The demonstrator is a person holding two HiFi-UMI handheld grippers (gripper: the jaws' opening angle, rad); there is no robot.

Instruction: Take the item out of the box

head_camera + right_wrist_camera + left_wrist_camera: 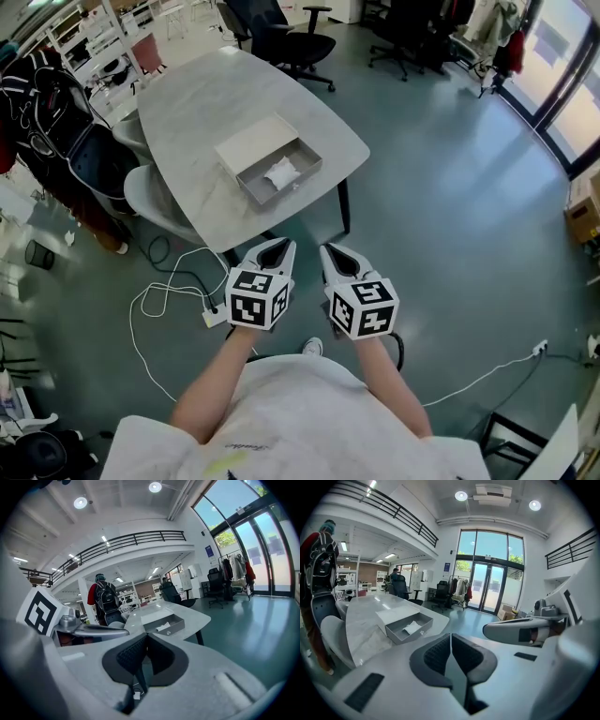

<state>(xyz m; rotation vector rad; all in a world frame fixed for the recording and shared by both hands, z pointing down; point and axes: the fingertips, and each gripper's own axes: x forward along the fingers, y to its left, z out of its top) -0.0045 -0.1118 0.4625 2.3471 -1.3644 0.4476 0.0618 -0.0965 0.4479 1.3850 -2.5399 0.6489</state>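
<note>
An open grey box sits near the front edge of the grey table, with its pale lid lying just behind it. Inside the box lies a white crumpled item. The box also shows in the left gripper view, box, and in the right gripper view, box. Both grippers hang side by side over the floor, well short of the table. My left gripper is shut with nothing in it. My right gripper is also shut and empty.
A white chair is tucked at the table's left, next to a dark backpack. White cables and a power strip lie on the floor under my left gripper. Black office chairs stand beyond the table.
</note>
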